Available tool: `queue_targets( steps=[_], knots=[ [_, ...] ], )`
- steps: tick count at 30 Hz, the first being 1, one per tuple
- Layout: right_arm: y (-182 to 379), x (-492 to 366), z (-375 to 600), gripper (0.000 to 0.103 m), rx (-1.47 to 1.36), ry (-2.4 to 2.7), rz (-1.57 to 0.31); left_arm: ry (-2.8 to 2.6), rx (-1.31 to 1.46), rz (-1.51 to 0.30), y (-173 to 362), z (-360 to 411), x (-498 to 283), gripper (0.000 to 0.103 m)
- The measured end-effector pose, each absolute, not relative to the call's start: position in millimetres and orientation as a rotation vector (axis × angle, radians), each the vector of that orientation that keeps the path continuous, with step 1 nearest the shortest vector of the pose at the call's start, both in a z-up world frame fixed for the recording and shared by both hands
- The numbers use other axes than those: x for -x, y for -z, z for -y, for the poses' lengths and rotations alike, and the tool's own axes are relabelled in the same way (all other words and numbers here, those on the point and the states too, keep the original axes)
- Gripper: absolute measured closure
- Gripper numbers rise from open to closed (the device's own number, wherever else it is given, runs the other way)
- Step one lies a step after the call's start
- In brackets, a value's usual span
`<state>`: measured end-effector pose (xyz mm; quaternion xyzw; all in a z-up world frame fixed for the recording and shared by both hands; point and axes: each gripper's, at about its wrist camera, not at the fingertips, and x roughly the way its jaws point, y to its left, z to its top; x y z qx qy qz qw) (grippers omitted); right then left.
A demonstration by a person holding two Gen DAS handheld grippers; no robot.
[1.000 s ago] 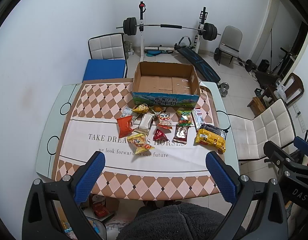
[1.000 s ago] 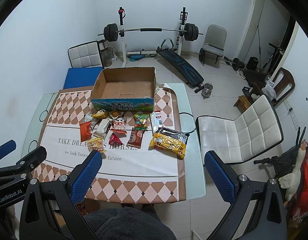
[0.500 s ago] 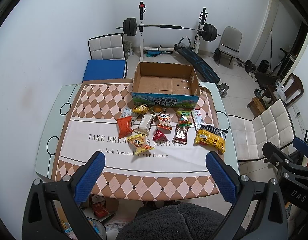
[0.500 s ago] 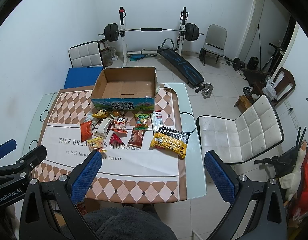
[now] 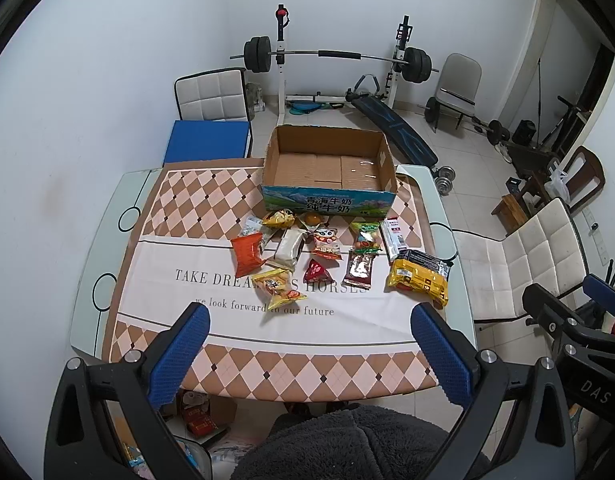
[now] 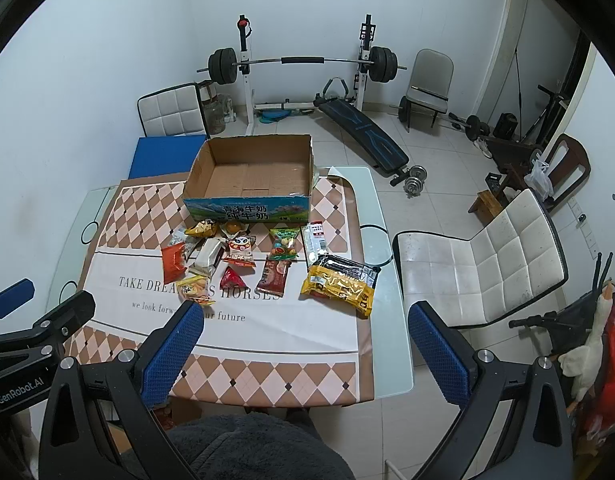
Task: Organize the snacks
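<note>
An open, empty cardboard box (image 5: 329,168) (image 6: 251,178) stands at the far side of the table. Several snack packets lie in front of it: an orange packet (image 5: 247,254), a red triangular one (image 5: 318,272), a brown bar (image 5: 359,268) and a big yellow bag (image 5: 419,280) (image 6: 339,286). My left gripper (image 5: 309,344) is open and empty, held high above the table's near edge. My right gripper (image 6: 305,340) is open and empty too, above the near right part of the table.
The table wears a checked cloth (image 5: 211,196) with printed words. A white chair (image 6: 483,264) stands right of the table, and a blue-seated chair (image 5: 207,142) behind it. A barbell rack (image 5: 335,56) and a bench stand at the back wall.
Both views shifted very slightly; the grippers stay open and the snacks have not moved.
</note>
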<state>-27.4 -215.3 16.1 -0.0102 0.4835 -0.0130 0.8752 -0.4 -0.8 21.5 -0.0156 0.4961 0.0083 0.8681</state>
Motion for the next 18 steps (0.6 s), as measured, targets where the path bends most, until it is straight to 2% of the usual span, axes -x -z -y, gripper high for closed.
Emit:
queue_targets(
  steps=[18],
  knots=[
    [-28.3, 11.2, 201.3, 0.000, 0.005, 0.013, -1.031, -0.021, 0.043, -1.058, -17.5, 9.8, -7.0, 0.000]
  ],
)
